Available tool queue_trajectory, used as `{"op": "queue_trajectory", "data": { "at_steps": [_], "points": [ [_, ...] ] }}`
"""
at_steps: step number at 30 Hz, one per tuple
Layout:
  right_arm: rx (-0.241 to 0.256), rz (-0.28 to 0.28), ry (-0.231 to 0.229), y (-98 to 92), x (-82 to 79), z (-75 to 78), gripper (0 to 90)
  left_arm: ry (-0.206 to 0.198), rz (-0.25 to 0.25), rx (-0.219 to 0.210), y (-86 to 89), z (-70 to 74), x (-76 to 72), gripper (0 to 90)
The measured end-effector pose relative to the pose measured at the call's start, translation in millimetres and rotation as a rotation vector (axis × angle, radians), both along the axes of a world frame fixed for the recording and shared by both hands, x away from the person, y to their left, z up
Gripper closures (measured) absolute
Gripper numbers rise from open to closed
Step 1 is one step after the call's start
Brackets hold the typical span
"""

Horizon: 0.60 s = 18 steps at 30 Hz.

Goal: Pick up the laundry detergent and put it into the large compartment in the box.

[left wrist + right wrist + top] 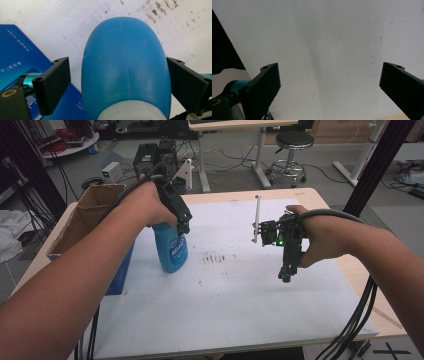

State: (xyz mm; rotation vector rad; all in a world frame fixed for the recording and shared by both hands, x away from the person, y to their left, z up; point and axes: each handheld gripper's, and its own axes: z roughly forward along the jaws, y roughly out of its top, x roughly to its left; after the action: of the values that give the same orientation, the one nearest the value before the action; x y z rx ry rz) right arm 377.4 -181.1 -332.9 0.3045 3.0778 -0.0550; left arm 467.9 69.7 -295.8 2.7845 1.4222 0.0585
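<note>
Blue plastic bottle (171,249) stands upright on a white sheet (235,300) covering the table, directly beneath the left gripper (181,222), which comes down on it from above. In the left gripper view the bottle's rounded shoulder (126,67) sits between the two black jaws; the jaws are spread wide, the right one at or almost at the plastic and the left one a little clear of it, so nothing is clamped. Just to the outer side of that gripper lies a dark blue printed box (15,57), with an open cardboard box (87,217) beyond it. Ahead of the bottle, dark specks (214,257) stain the sheet. Well apart, the right gripper (286,275) points downward over bare sheet, jaws wide apart and empty.
</note>
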Motion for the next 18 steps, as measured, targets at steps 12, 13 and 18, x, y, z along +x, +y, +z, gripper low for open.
{"op": "queue_trajectory", "data": {
  "at_steps": [12, 13, 18],
  "points": [
    [-0.003, 0.001, -0.004, 1.5, 1.9, -1.1, 2.3, -0.008, -0.002, 0.002, -0.5, 0.7, -0.3, 16.2],
    [0.003, -0.017, 0.000, 1.8, 1.0, -1.2, 2.3, -0.010, -0.003, 0.005, -0.5, 1.0, -0.3, 16.7],
    [0.012, -0.024, 0.011, 2.1, 0.9, -2.2, 2.3, -0.007, -0.004, 0.005, -0.4, 1.6, -0.5, 20.6]
  ]
}}
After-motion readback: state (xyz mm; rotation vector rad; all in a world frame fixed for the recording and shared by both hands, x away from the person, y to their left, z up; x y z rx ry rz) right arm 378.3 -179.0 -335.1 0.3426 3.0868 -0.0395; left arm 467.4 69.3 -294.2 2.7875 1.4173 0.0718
